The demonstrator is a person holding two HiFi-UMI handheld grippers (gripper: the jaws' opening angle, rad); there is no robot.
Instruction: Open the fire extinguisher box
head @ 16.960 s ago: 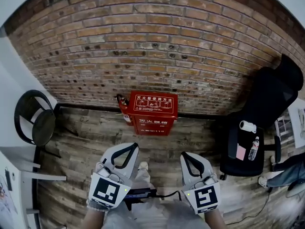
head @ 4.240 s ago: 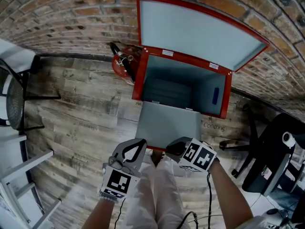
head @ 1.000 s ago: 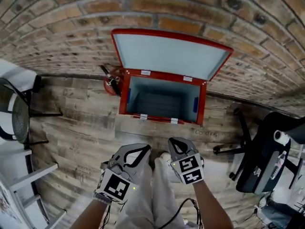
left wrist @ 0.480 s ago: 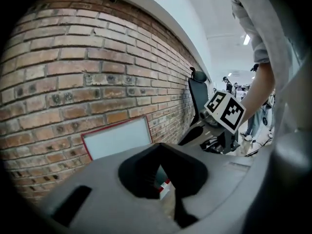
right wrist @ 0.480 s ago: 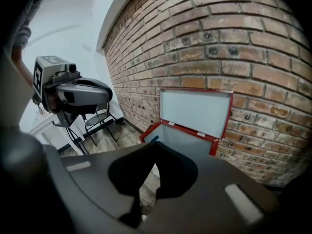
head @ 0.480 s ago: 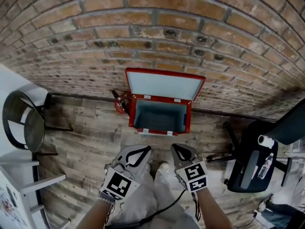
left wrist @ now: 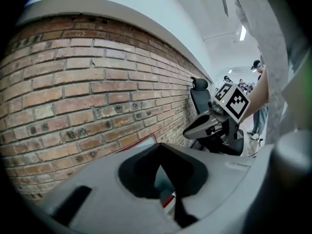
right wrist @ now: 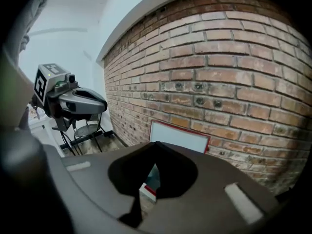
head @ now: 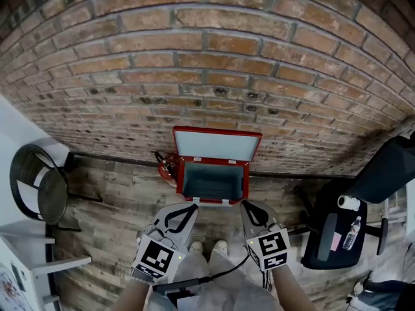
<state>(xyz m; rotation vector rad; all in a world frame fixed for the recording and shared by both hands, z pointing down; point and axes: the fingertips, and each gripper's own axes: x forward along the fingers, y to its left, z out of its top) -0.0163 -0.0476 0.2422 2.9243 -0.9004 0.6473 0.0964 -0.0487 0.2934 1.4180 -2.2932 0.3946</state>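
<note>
Red fire extinguisher box sits on the floor by the brick wall, with its lid up. The job looks done. The left gripper and right gripper are shut and empty, well apart from the box.

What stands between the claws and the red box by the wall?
Nothing visible does. Only wood floor lies between the left claw, the right claw and the box, whose lid already stands open against the brick wall.
</note>
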